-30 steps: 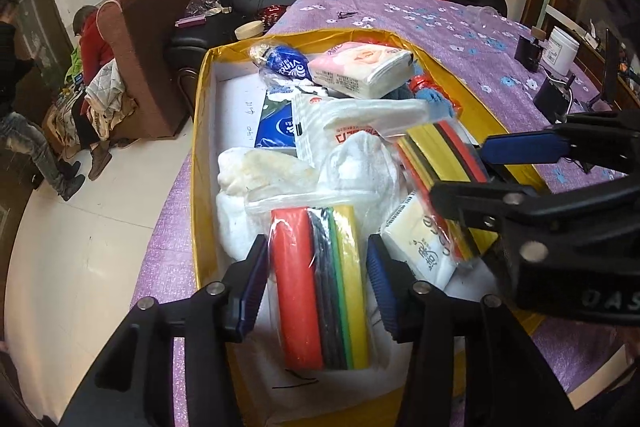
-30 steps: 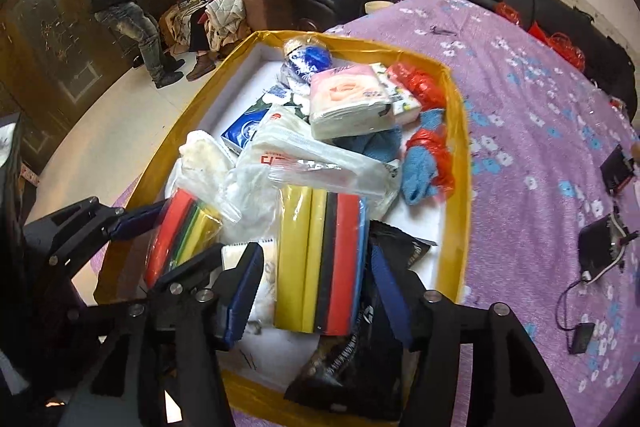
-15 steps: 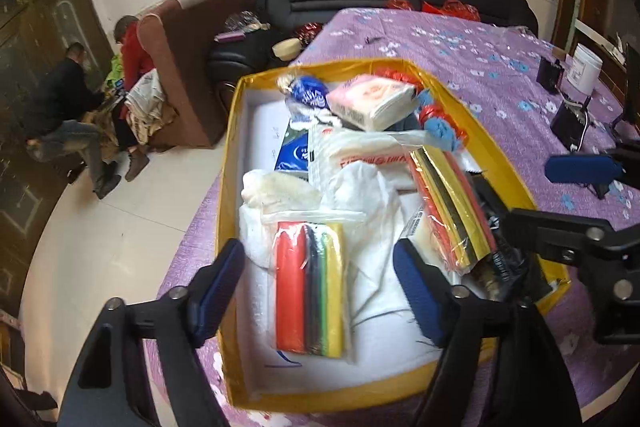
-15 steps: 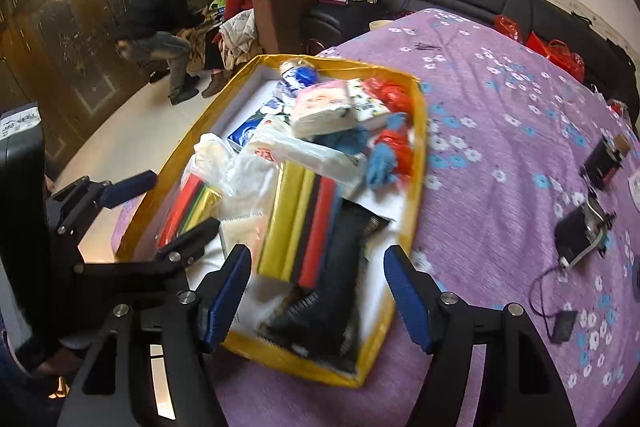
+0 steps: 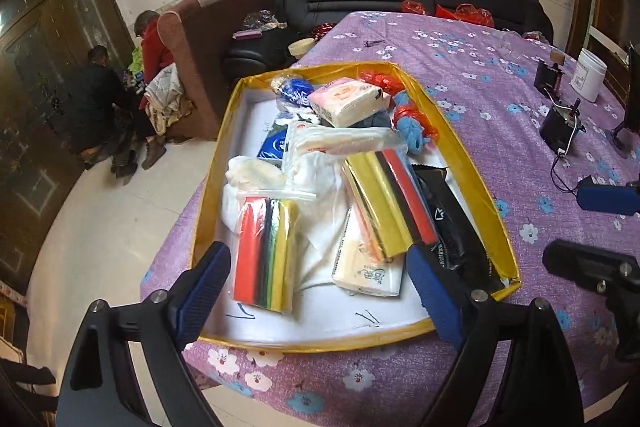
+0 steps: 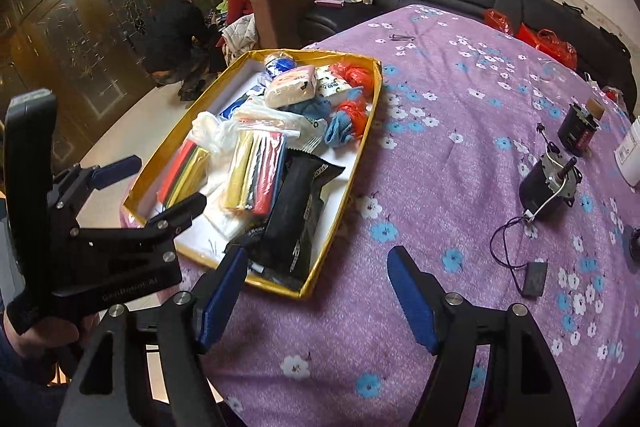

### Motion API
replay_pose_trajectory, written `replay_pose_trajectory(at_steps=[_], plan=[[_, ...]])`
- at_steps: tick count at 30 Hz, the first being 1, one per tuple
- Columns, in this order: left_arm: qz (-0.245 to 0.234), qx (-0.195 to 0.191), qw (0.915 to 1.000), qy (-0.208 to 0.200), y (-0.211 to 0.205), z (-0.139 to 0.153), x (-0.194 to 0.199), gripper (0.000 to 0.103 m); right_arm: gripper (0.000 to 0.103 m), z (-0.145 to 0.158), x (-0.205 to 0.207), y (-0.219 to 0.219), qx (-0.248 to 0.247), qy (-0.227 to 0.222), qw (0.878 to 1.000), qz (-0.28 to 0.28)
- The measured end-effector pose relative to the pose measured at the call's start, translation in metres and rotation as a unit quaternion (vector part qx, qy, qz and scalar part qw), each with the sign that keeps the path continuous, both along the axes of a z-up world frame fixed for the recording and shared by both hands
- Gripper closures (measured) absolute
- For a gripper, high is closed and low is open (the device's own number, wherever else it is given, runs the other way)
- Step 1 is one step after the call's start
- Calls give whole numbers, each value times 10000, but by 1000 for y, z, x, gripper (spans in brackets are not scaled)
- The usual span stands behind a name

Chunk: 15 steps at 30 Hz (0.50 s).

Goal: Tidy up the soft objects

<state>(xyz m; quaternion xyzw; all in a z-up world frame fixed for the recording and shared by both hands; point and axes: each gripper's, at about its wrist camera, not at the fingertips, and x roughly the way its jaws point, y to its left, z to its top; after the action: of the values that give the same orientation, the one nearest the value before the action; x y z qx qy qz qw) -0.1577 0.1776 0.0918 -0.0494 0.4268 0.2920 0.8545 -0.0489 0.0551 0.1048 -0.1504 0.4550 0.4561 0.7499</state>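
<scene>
Both grippers, left (image 5: pixel 318 291) and right (image 6: pixel 316 297), are opening, empty, near a tray (image 5: pixel 472 163) of light, squashy bagged sponges (image 5: pixel 264 251), best pinched across their middle.

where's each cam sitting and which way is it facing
Left wrist: rides the left gripper, angled down into the yellow box; its opening blue fingers show, empty.
Right wrist: rides the right gripper, angled down over the purple tablecloth beside the box; its opening fingers show, empty.
Shared: box, black packet, and each other's gripper.
</scene>
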Motion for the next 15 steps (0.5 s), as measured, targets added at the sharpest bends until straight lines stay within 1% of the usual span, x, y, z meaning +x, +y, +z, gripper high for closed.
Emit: replay_pose_trajectory(at_steps=[2, 5, 6, 8, 11, 13, 15], plan=[[-4, 65, 9999, 136, -5, 3, 1, 12, 25, 2, -2, -4, 28, -17, 10000, 25], [58, 131, 9998, 125, -8, 10, -2, 11, 25, 8, -3, -6, 89, -87, 9999, 43], [87, 208, 9997, 130, -9, 14, -3, 7, 25, 10, -3, -7, 112, -98, 9999, 37], [149, 244, 9995, 127, -10, 21, -6, 3, 24, 12, -2, -8, 144, -103, 9998, 28], [228, 161, 9996, 58, -6, 31, -11, 3, 24, 16, -3, -7, 149, -138, 9998, 53], [338, 66, 9993, 124, -1, 35, -14, 3, 24, 18, -5, -5, 149, -176, 9997, 107], [510, 102, 9985, 196, 3, 39, -18, 3, 24, 19, -7, -3, 146, -215, 9995, 160]])
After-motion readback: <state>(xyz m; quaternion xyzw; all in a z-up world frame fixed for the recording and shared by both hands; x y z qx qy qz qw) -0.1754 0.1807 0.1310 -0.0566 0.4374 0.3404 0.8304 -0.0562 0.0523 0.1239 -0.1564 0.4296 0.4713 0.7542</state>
